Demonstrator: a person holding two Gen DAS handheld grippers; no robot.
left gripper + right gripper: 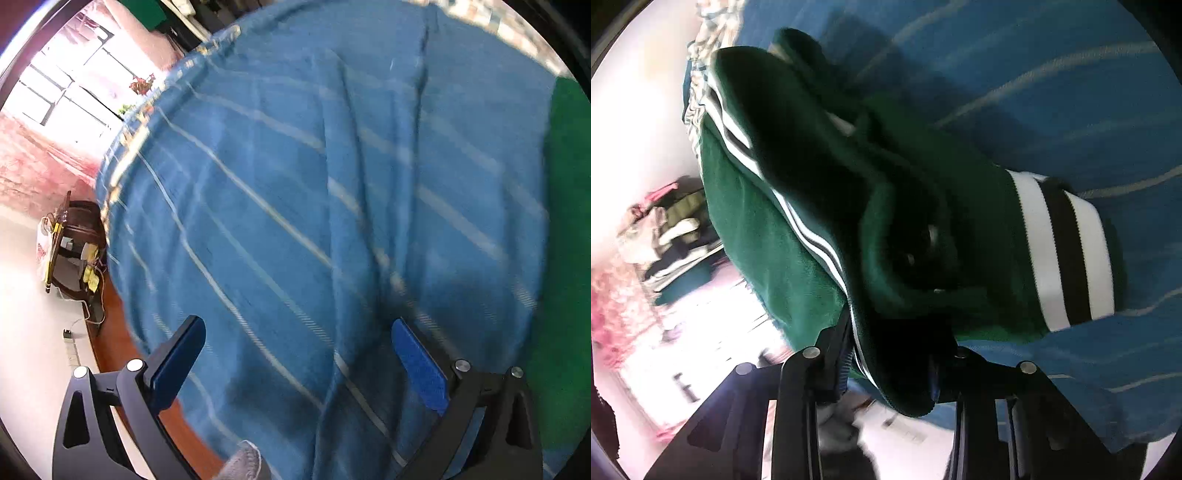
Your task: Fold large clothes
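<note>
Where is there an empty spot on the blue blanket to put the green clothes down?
The blue striped blanket lies bare and wide ahead of the left gripper, between its fringed edge and a green patch on the right. Around the right gripper it is crowded: the green striped-cuff garment is bunched between its fingers.

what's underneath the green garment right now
The green garment lies on a blue striped cloth, bunched in the right gripper. Whatever supports the cloth is hidden.
</note>
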